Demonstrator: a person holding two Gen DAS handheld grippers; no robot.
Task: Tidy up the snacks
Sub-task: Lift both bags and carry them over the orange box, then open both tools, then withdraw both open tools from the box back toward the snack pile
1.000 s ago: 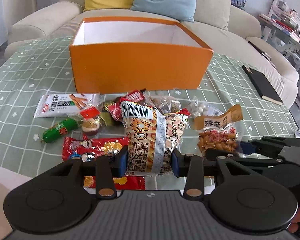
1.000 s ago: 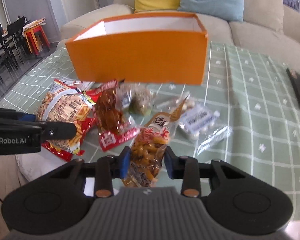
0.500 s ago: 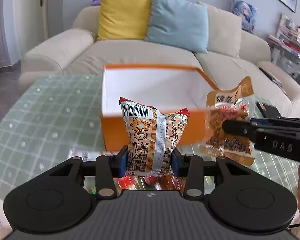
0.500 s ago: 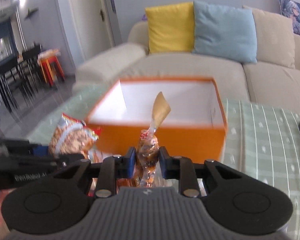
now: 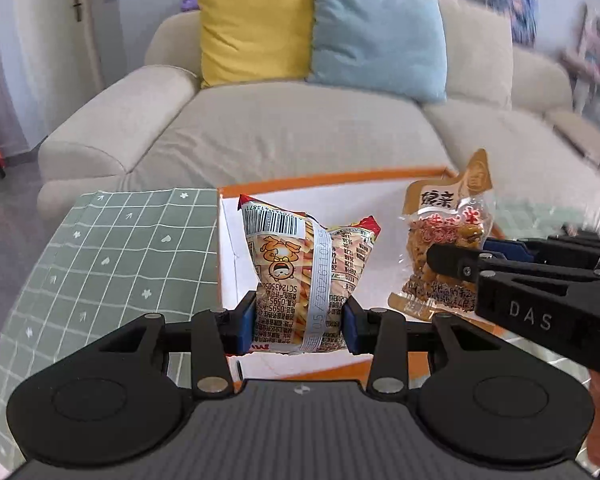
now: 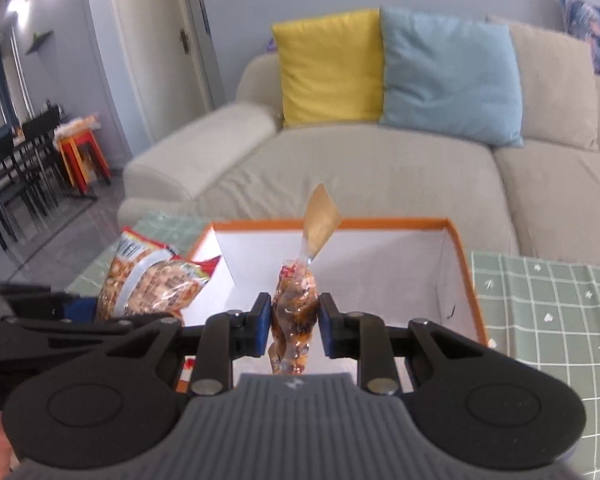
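My left gripper [image 5: 299, 326] is shut on a puffy bag of fries-style snack [image 5: 306, 272], barcode side facing me, held over the left part of the open orange box [image 5: 340, 178]. In the left wrist view the right gripper [image 5: 456, 258] comes in from the right, clamping a clear peanut packet [image 5: 446, 240] with a tan top. In the right wrist view my right gripper [image 6: 293, 322] is shut on that peanut packet [image 6: 298, 296], above the box's white inside [image 6: 380, 276]. The left gripper [image 6: 80, 308] with the snack bag [image 6: 152, 280] sits to its left.
The box stands on a table with a green checked cloth [image 5: 112, 264]. Behind it is a beige sofa [image 5: 300, 128] with a yellow cushion [image 5: 256, 24] and a blue cushion [image 5: 376, 36]. Dark dining chairs [image 6: 16, 168] stand far left.
Both grippers rose from the snack pile and moved forward over the box, each carrying its packet. The loose snacks have dropped out of view; the box interior now lies beneath.
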